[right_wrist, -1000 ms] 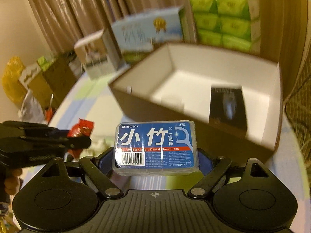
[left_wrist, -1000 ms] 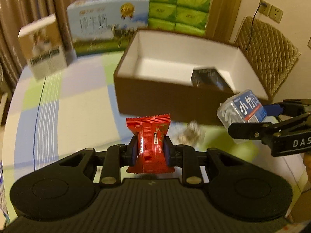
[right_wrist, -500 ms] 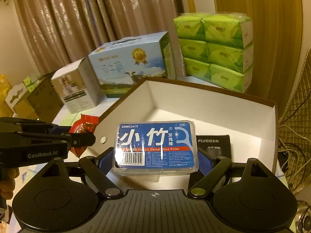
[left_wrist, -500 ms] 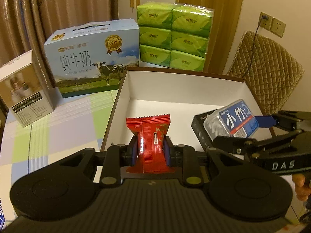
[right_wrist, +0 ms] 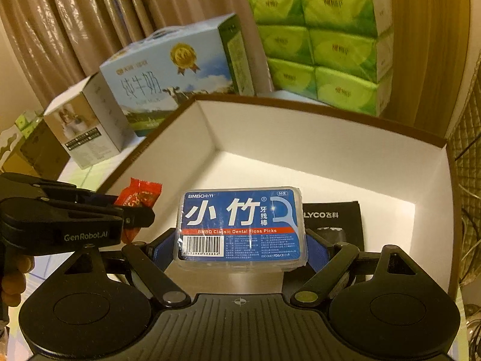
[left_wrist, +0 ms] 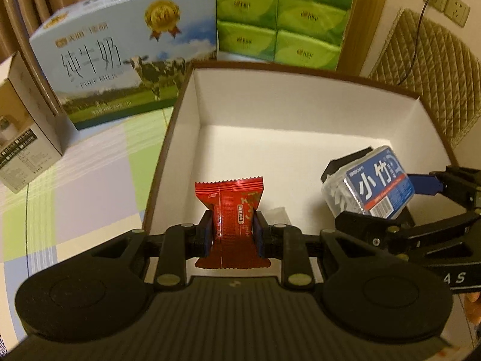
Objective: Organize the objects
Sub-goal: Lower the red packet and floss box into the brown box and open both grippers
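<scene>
My left gripper [left_wrist: 231,231] is shut on a red candy packet [left_wrist: 230,210], held upright over the near left part of the open brown box [left_wrist: 270,105] with a white inside. To its right, my right gripper [right_wrist: 240,246] is shut on a blue-labelled clear box of dental floss picks [right_wrist: 240,225], also over the box. The floss box [left_wrist: 369,183] shows at the right of the left wrist view, the candy packet [right_wrist: 139,197] at the left of the right wrist view. A black packet [right_wrist: 330,219] lies on the box floor under the floss box.
Behind the box stand a blue milk carton [left_wrist: 120,60], a stack of green tissue packs [left_wrist: 279,18] and a small beige carton [left_wrist: 21,138] on the checked tablecloth [left_wrist: 84,186]. A quilted chair [left_wrist: 427,72] is at the right. A small clear wrapper [left_wrist: 278,215] lies in the box.
Both grippers have moved forward from in front of the box to above its inside, each still holding its item. The box now fills more of both views.
</scene>
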The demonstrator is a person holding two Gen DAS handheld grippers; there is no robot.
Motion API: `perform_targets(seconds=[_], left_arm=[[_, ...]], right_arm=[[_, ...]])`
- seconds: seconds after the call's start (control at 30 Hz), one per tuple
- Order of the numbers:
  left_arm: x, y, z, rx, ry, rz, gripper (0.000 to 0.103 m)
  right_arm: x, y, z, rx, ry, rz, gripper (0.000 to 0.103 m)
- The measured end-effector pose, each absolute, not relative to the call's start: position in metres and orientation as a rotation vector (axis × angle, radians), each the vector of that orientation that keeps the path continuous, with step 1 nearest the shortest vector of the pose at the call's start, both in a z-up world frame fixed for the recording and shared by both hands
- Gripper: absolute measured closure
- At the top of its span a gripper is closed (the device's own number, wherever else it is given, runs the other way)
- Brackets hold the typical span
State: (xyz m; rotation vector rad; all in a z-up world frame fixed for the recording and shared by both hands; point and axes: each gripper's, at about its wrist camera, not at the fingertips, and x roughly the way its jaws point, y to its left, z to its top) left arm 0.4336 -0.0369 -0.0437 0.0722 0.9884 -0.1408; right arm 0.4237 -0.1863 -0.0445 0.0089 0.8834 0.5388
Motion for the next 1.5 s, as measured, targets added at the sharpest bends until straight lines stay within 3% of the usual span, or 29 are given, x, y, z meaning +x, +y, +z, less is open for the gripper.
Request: perform_targets(seconds=[0.63, 0.97, 1.03, 1.5], left_arm=[[0.44, -0.036, -0.056, 0.106, 1.023, -0.155, 0.064], [0.433, -0.035, -0.053, 0.114, 1.013, -0.155, 0.054], [0.431, -0.036, -0.051, 0.117, 1.01, -0.155, 0.047], [0.403, -0.043, -0.032, 0.105, 0.968, -0.176, 0.034]], right_arm=[[0.434, -0.181, -0.063, 0.006, 0.924, 0.556, 0.02], [0.431, -0.19, -0.058, 0.014, 0.904, 0.552, 0.013], [0.429, -0.194, -0.057, 0.019, 0.909, 0.547, 0.013], [0.402, -0.219, -0.042, 0.024, 0.893, 0.493, 0.005]])
